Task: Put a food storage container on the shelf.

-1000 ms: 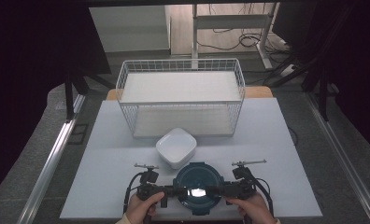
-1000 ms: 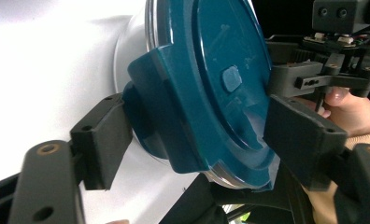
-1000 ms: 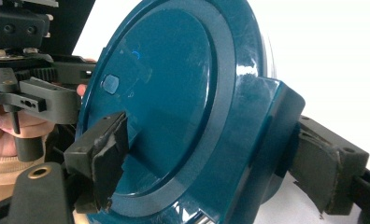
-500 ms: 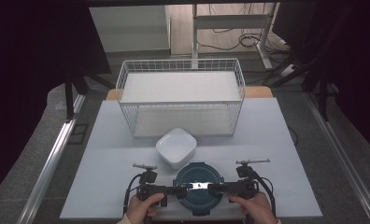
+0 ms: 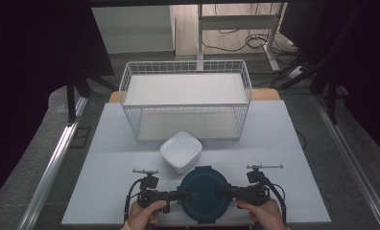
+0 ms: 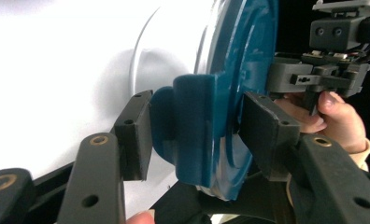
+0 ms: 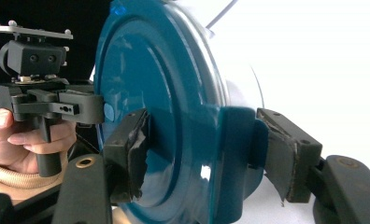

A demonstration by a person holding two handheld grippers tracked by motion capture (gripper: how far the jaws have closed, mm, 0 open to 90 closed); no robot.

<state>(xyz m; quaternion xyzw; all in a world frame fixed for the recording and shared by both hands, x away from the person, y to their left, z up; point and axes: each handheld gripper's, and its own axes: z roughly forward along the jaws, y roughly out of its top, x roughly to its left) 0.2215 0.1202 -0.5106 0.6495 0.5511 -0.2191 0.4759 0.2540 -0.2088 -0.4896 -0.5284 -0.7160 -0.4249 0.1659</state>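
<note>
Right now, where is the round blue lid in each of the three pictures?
High view: the blue lid lies at the bottom middle, between the two grippers.
Left gripper view: the blue lid stands on edge in the middle, its side tab between the jaws.
Right gripper view: the blue lid fills the middle, its tab between the jaws.
Shared landmark: the white table, bright behind the lid.

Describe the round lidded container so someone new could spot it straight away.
Start at the white wire basket at the table's far side and come toward the person, past the white square bowl. The container sits at the near edge: round, with a dark teal lid.
</note>
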